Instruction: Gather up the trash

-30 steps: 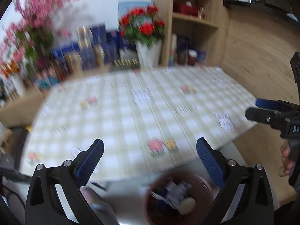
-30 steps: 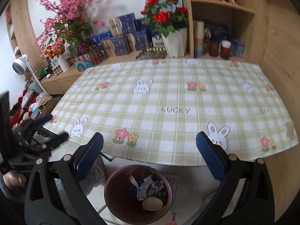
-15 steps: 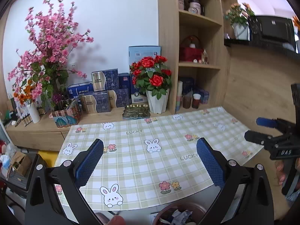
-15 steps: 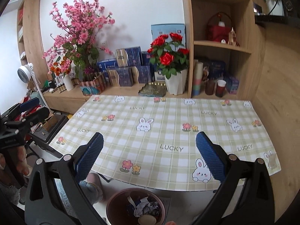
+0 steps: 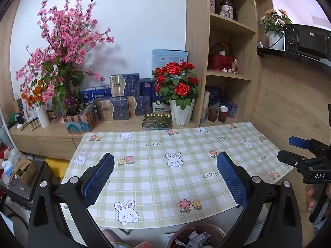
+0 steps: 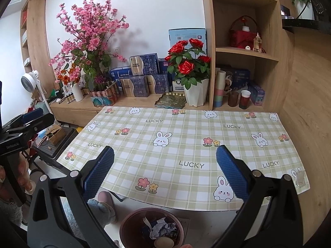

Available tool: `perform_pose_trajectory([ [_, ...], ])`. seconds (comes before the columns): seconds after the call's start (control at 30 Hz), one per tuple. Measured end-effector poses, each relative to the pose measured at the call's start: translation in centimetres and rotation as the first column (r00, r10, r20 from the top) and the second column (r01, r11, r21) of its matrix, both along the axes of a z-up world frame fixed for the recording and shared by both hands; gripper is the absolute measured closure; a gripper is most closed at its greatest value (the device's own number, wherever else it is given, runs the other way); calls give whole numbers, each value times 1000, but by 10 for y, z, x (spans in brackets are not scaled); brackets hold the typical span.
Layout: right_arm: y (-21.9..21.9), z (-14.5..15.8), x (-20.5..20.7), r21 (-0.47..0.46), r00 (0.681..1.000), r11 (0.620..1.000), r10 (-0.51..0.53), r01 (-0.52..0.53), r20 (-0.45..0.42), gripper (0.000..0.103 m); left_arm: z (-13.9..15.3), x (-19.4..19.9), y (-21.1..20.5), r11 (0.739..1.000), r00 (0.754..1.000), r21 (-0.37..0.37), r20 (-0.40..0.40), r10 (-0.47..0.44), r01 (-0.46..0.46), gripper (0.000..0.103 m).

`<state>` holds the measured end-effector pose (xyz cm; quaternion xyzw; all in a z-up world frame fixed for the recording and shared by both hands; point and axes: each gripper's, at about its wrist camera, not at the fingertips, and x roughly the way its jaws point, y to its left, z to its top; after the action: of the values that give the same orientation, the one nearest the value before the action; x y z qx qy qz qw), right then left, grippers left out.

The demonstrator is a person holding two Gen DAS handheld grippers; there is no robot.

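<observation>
The trash (image 6: 160,230) sits in the brown bin (image 6: 132,221) on the floor, just in front of the near edge of the table (image 6: 186,144): crumpled paper, a white plastic fork and something round and pale are piled inside. The table top, with its green check cloth of bunnies and flowers, shows no trash on it in either view, so the collecting looks about done. The left tool (image 5: 165,177) and the right tool (image 6: 165,165) both hang above the near edge of the table, each with its blue pads spread wide and nothing between them. A good way to do this step is to look over the whole cloth once more, and the floor around the bin, and to keep both tools open and clear of the table. Some things are hard to see. In the left view the bin is cut off at the bottom edge. The tool arms cover the floor on both sides of the bin. The round pale thing cannot be named. A fuzzy slipper (image 6: 103,206) sits beside the bin, and the far right corner of the cloth has a small fold
</observation>
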<state>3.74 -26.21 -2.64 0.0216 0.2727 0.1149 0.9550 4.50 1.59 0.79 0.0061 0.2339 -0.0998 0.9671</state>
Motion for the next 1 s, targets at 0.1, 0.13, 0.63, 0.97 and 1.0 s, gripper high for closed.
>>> perform_pose_trajectory([
  [0.1,-1,-1,0,1,1000,1000,-2,2,-2,6,-1,1,2,1000,1000,-1,-5,7,-7,6],
  [0.13,0,-1,0,1,1000,1000,-2,2,-2,6,-1,0,2,1000,1000,2,-4,9,-9,6],
  [0.63,-3,-1,-4,-5,1000,1000,-26,26,7,6,-2,-2,-5,999,1000,45,-3,29,-29,6],
  [0.97,-3,0,-4,-6,1000,1000,-27,28,8,6,0,-2,-8,997,999,62,-1,37,-37,6],
  [1.0,-3,0,-4,-5,1000,1000,-28,28,8,6,0,-2,-9,997,999,65,0,40,-40,6],
])
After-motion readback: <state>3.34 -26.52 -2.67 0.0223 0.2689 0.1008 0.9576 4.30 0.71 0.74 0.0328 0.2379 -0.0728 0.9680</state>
